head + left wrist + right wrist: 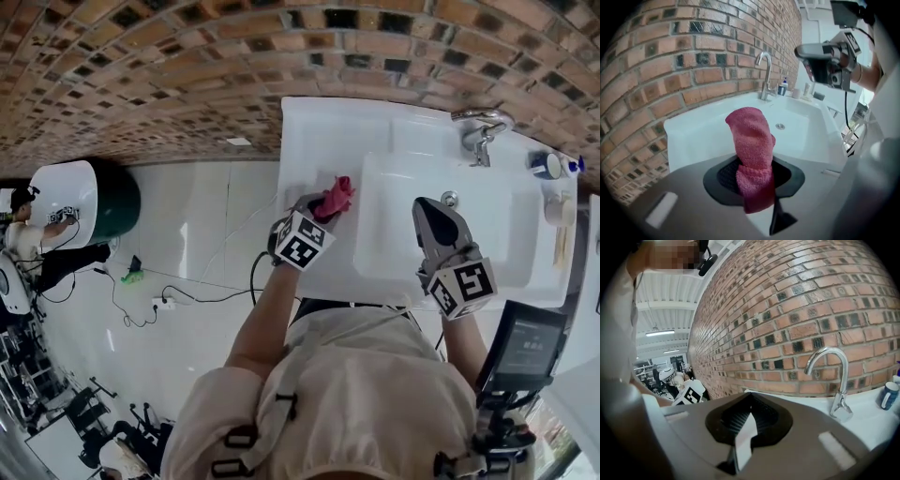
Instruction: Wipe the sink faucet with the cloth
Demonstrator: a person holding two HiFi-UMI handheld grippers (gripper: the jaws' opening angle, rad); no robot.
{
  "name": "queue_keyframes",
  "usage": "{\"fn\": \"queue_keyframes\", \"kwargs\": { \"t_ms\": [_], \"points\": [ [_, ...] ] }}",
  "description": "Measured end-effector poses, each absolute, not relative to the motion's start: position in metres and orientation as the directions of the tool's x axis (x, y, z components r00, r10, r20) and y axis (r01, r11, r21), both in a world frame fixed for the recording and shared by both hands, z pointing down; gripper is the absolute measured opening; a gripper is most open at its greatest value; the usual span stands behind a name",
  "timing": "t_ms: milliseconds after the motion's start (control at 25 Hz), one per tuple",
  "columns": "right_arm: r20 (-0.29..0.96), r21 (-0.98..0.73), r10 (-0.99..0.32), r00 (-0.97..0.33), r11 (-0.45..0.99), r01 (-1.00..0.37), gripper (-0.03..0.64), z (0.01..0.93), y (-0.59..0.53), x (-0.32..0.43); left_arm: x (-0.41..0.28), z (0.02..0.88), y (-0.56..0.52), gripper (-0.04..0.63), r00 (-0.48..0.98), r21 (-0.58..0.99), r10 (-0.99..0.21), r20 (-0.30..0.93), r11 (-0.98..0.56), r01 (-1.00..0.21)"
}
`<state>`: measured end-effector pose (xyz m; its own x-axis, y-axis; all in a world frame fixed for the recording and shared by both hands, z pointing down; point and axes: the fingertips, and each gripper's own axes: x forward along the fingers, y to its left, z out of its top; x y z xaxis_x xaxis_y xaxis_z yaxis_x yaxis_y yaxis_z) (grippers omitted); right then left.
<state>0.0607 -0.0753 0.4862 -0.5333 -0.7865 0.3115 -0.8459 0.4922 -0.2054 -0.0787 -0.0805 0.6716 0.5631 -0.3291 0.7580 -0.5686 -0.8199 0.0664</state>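
Observation:
A pink-red cloth sticks up from my left gripper, which is shut on it above the left rim of the white sink. The chrome faucet stands at the back of the basin against the brick wall, well beyond the cloth. My right gripper hovers over the basin, jaws together with nothing in them, pointing toward the wall left of the faucet.
Small bottles and toiletries stand on the sink's ledge right of the faucet. The drain lies mid-basin. A dark screen sits low at the right. A person works at another basin far left.

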Motion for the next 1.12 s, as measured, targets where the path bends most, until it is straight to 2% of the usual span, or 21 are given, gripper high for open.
{"fn": "queue_keyframes", "kwargs": {
  "t_ms": [240,520,720,920,1120],
  "points": [
    [0.273,-0.164,-0.83,-0.486,0.458,-0.874,-0.011,0.46,-0.068,0.091,-0.024,0.574,-0.123,0.117,0.681,-0.008,-0.454,0.575,-0.835,-0.551],
    [0.222,-0.09,-0.885,-0.41,0.4,-0.912,-0.011,0.426,-0.075,0.139,0.071,0.485,-0.157,0.12,0.77,-0.114,-0.448,0.454,-0.887,-0.448],
    [0.205,-0.045,-0.894,-0.398,0.398,-0.916,-0.011,0.404,-0.08,0.157,0.138,0.446,-0.175,0.12,0.823,-0.146,-0.409,0.393,-0.912,-0.384],
    [0.231,-0.045,-0.89,-0.392,0.393,-0.918,-0.011,0.405,-0.086,0.175,0.187,0.421,-0.199,0.121,0.843,-0.146,-0.398,0.36,-0.917,-0.371],
    [0.242,-0.051,-0.885,-0.399,0.399,-0.916,-0.011,0.409,-0.091,0.188,0.223,0.429,-0.219,0.121,0.828,-0.134,-0.397,0.396,-0.917,-0.376]
  ]
}}
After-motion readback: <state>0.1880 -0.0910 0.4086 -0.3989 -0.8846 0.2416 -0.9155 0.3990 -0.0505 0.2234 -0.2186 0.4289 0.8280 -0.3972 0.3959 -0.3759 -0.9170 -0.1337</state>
